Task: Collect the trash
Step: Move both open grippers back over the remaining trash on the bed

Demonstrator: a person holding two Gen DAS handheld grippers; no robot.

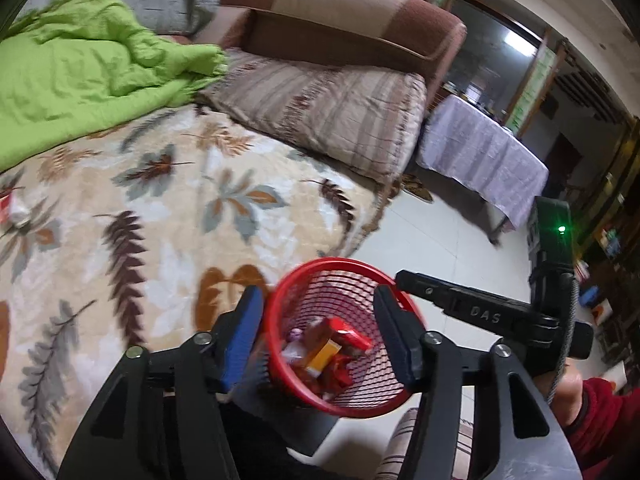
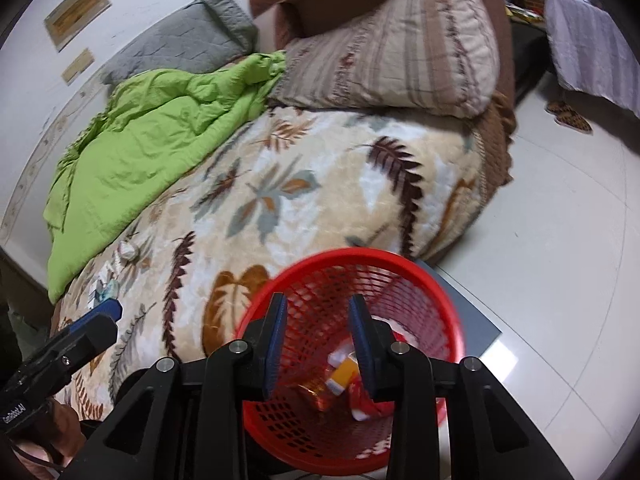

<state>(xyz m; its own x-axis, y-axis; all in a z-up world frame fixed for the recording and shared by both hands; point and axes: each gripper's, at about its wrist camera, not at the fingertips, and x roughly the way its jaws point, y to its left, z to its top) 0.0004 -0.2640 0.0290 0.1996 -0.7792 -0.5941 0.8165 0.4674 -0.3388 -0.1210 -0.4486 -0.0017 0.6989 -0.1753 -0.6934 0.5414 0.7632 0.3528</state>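
Observation:
A red mesh basket (image 1: 360, 276) stands beside the bed and holds several wrappers and a red and orange box (image 1: 332, 344). It also shows in the right wrist view (image 2: 420, 272), with the wrappers (image 2: 340, 376) inside. My left gripper (image 1: 316, 332) is open and empty above the basket. My right gripper (image 2: 318, 344) is open and empty above the basket. Crumpled paper (image 2: 128, 250) and small packets (image 2: 102, 286) lie on the leaf-patterned blanket (image 2: 280, 200). A red and white scrap (image 1: 12, 210) lies at the blanket's left edge.
A green quilt (image 1: 80, 68), a striped pillow (image 1: 340, 104) and a grey pillow (image 2: 188, 36) lie on the bed. A cloth-covered table (image 1: 480, 152) stands across the white tile floor (image 2: 560, 240). Slippers (image 2: 568, 116) sit by it. The basket rests on a grey stand (image 2: 472, 316).

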